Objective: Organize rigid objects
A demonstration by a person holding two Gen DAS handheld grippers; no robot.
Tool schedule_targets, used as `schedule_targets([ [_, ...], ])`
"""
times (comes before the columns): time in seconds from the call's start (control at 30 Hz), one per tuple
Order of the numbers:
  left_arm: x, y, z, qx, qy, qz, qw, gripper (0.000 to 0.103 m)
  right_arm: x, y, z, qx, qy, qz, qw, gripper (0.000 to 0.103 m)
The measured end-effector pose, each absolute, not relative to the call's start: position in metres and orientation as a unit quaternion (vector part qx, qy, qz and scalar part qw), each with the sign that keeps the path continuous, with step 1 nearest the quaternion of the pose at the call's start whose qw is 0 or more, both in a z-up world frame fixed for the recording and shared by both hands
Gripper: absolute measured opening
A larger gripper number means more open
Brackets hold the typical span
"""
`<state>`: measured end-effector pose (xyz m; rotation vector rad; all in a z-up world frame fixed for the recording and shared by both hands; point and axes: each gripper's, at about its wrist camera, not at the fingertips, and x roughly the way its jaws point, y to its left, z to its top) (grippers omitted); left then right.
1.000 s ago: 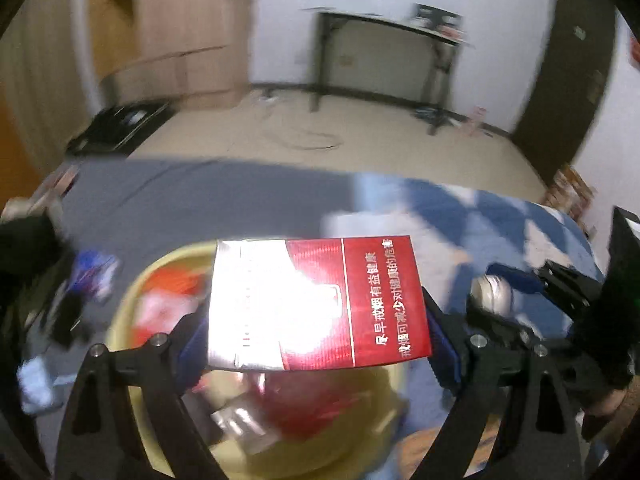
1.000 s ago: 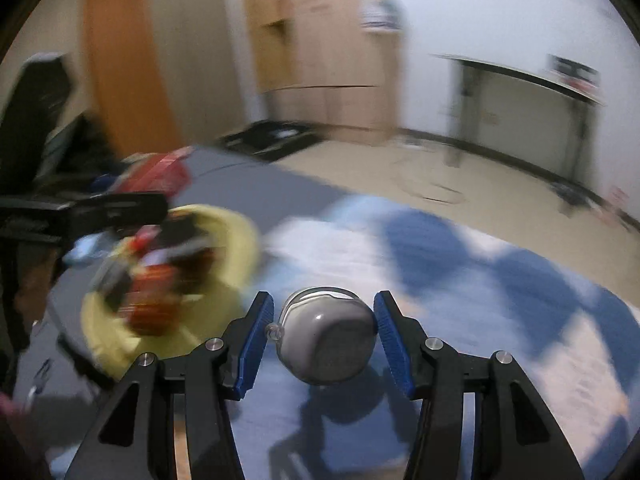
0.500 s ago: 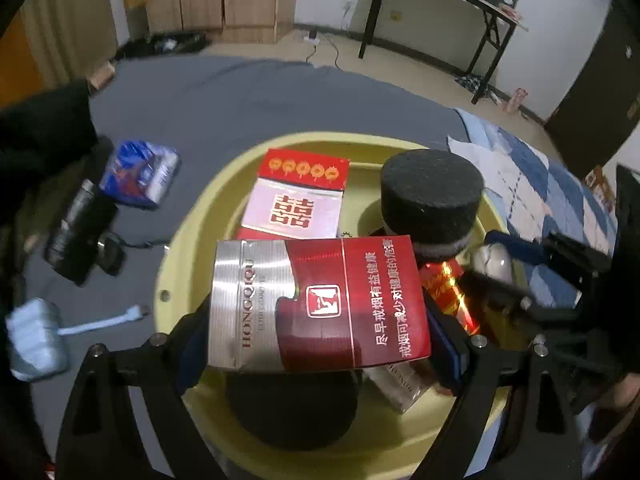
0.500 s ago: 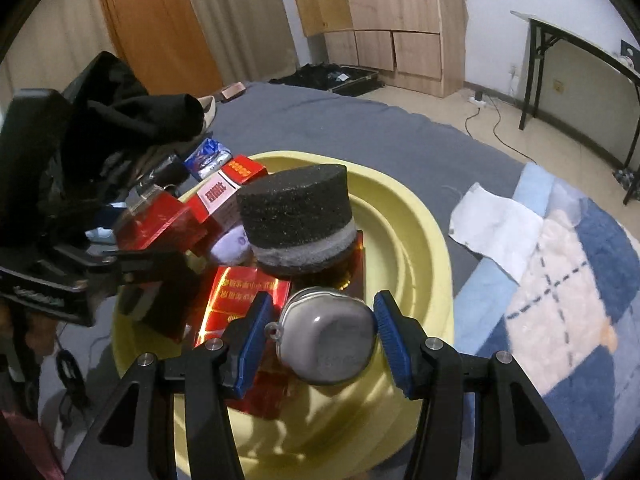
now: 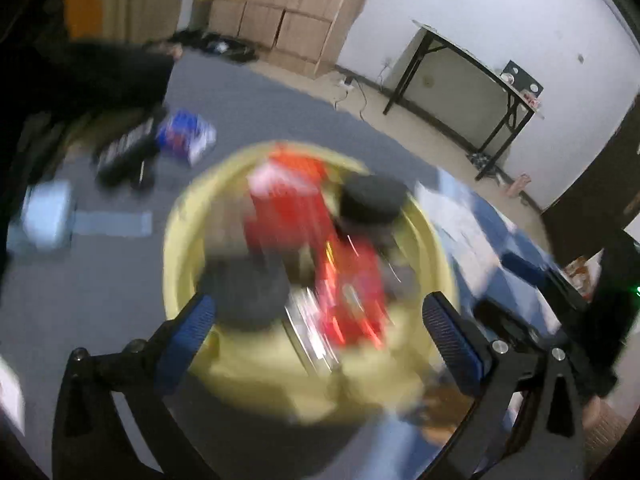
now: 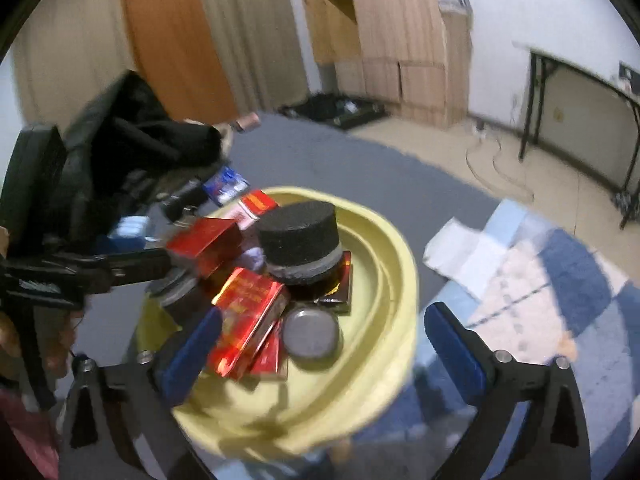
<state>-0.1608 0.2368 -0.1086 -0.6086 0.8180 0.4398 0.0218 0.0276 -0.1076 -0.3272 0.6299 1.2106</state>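
Observation:
A yellow basin [image 6: 384, 280] on the grey bed holds several red cigarette boxes [image 6: 246, 312], a black foam cylinder [image 6: 298, 236] and a round grey case [image 6: 311, 337]. My right gripper [image 6: 320, 344] is open and empty just above the basin's near side, over the grey case. My left gripper [image 5: 320, 320] is open and empty above the basin [image 5: 432, 240], which is blurred in the left wrist view. The red boxes [image 5: 344, 292] and the black cylinder [image 5: 374, 196] show there too. The left gripper also shows in the right wrist view [image 6: 132, 262], at the basin's left.
A blue packet [image 5: 186, 136], a black device [image 5: 124, 156] and a light blue item [image 5: 42, 216] lie left of the basin. A black bag [image 6: 132, 136] sits at the far left. A blue-and-white checked blanket [image 6: 560, 280] and a white cloth [image 6: 460, 248] lie right.
Both grippers have opened. The red cigarette box left my left gripper and the round grey case left my right gripper; both now lie in the basin. Both grippers have pulled back.

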Motion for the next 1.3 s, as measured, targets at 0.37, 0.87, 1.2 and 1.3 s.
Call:
schedule_targets([
  [0.37,-0.164,0.157,-0.194,-0.215,0.429,0.284,0.830,0.103,-0.017,0.001,-0.205,-0.313,0.287,0.541,0.726,0.103],
  [0.87,-0.145,0.154,-0.218,-0.169,0.424,0.283,0.844,0.103,0.012,0.025,-0.214,-0.283,0.300,0.550,0.726,0.103],
  [1.2,-0.147,0.154,-0.217,-0.170,0.423,0.282,0.844,0.103,0.010,0.021,-0.213,-0.284,0.299,0.550,0.726,0.103],
  [1.3,-0.145,0.155,-0.217,-0.170,0.424,0.282,0.844,0.103,0.013,0.021,-0.213,-0.283,0.302,0.551,0.725,0.103],
])
